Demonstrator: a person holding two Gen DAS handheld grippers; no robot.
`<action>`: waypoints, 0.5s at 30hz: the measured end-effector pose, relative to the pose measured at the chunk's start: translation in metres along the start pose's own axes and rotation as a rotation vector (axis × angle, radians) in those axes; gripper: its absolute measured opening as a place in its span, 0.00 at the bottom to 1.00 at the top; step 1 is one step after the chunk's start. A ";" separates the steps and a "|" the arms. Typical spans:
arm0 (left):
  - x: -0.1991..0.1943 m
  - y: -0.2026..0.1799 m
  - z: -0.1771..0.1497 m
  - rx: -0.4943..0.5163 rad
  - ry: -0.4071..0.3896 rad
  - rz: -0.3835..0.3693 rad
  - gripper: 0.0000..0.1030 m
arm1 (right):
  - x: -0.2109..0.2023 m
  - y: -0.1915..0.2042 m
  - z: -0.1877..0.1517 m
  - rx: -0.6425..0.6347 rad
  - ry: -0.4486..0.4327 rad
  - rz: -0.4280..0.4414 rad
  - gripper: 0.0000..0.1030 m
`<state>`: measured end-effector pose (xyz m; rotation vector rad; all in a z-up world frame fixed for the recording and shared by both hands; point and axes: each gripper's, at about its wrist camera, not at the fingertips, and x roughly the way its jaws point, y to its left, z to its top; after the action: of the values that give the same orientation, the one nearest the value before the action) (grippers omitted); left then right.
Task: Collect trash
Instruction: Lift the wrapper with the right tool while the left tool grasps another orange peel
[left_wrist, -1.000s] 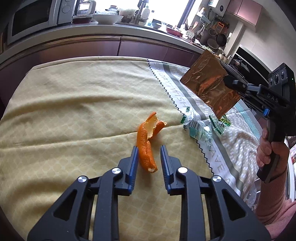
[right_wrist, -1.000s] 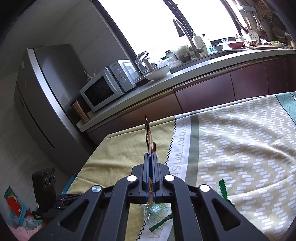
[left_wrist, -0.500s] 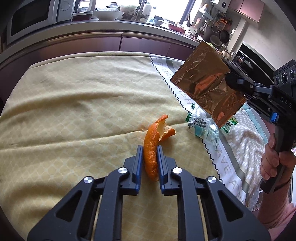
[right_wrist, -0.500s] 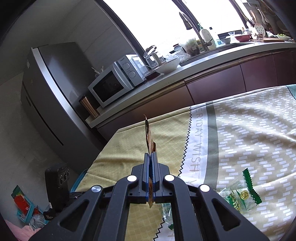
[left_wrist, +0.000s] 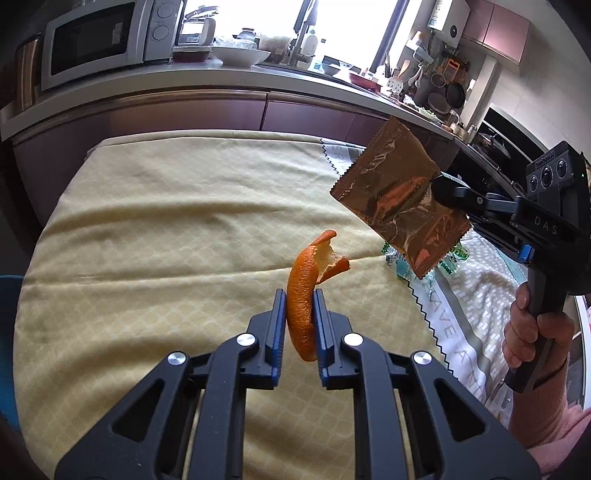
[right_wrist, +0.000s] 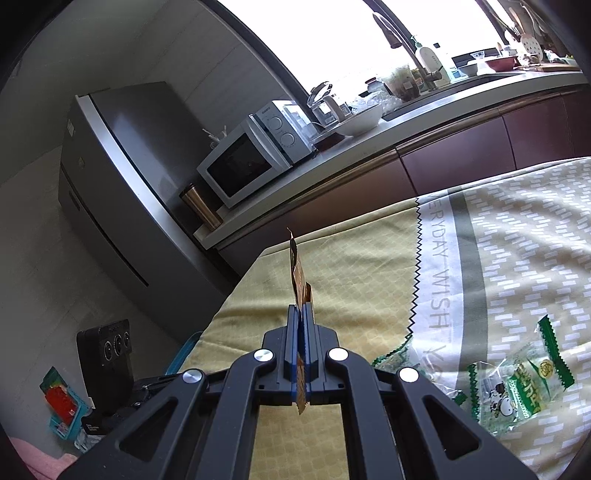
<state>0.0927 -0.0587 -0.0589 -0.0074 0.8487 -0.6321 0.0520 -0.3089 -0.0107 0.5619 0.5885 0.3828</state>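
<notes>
The left hand-held gripper is clamped on the orange peel, carried clear above the yellow-clothed tabletop, presumably for disposal. To the peel's right, the right hand-held gripper pinches the brown foil wrapper by its edge, likewise aloft. A green-printed clear wrapper remains on the cloth beyond the foil; the cloth left of the peel lies open.

One orange peel, one brown foil wrapper, one clear green-printed wrapper, two black grippers, one tablecloth, one microwave, one fridge, one white bowl.
</notes>
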 end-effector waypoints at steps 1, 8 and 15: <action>-0.004 0.003 -0.001 -0.003 -0.005 0.007 0.14 | 0.001 0.002 0.000 0.000 0.002 0.006 0.02; -0.026 0.020 -0.007 -0.028 -0.034 0.035 0.14 | 0.012 0.015 -0.005 -0.002 0.021 0.043 0.02; -0.046 0.035 -0.012 -0.052 -0.063 0.061 0.14 | 0.028 0.034 -0.009 -0.011 0.049 0.084 0.02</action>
<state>0.0794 -0.0030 -0.0435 -0.0479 0.8011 -0.5496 0.0622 -0.2656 -0.0081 0.5688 0.6108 0.4801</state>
